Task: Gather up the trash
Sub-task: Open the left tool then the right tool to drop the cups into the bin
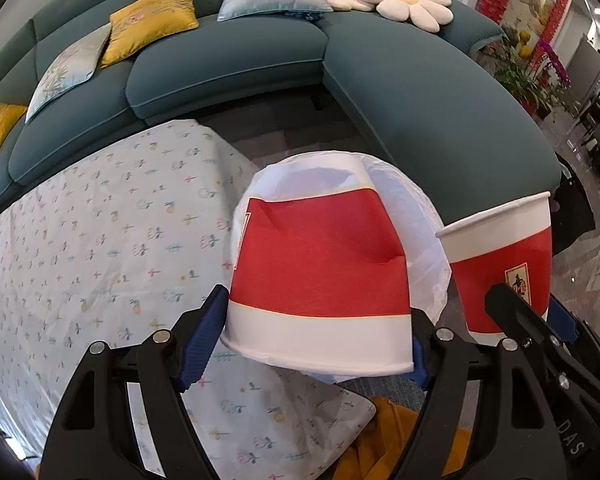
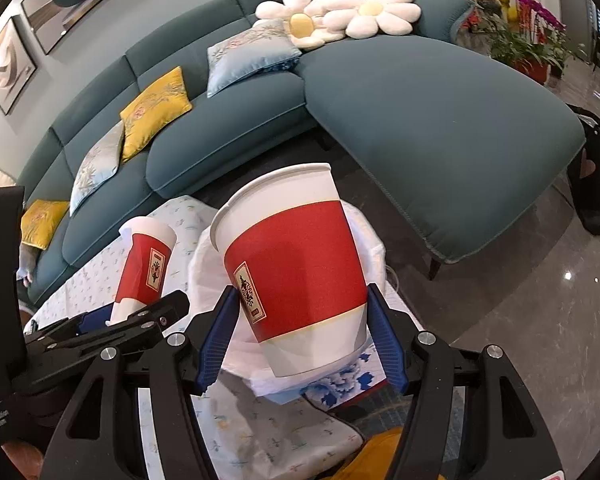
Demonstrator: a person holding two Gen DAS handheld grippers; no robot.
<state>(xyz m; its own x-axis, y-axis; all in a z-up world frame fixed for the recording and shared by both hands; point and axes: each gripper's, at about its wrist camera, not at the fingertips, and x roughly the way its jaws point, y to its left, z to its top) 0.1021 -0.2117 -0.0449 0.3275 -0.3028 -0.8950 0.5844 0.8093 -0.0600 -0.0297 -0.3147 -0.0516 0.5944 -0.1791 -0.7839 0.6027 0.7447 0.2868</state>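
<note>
My left gripper [image 1: 318, 334] is shut on a crushed red and white paper cup [image 1: 320, 276], held over a bin lined with a white bag [image 1: 416, 216]. My right gripper [image 2: 300, 338] is shut on a second red and white paper cup [image 2: 296, 268], upright and slightly tilted, above the same white bag [image 2: 208, 268]. In the left wrist view the right gripper [image 1: 532, 316] and its cup [image 1: 500, 264] are at the right. In the right wrist view the left gripper [image 2: 112, 320] and its cup [image 2: 144, 264] are at the left.
A table with a light floral cloth [image 1: 100, 248] lies left of the bin. A teal sectional sofa [image 1: 260, 68] with yellow and pale blue cushions curves behind. Yellow cloth [image 1: 384, 436] lies below the grippers. Glossy grey floor [image 2: 520, 300] is to the right, potted plants [image 2: 528, 48] beyond.
</note>
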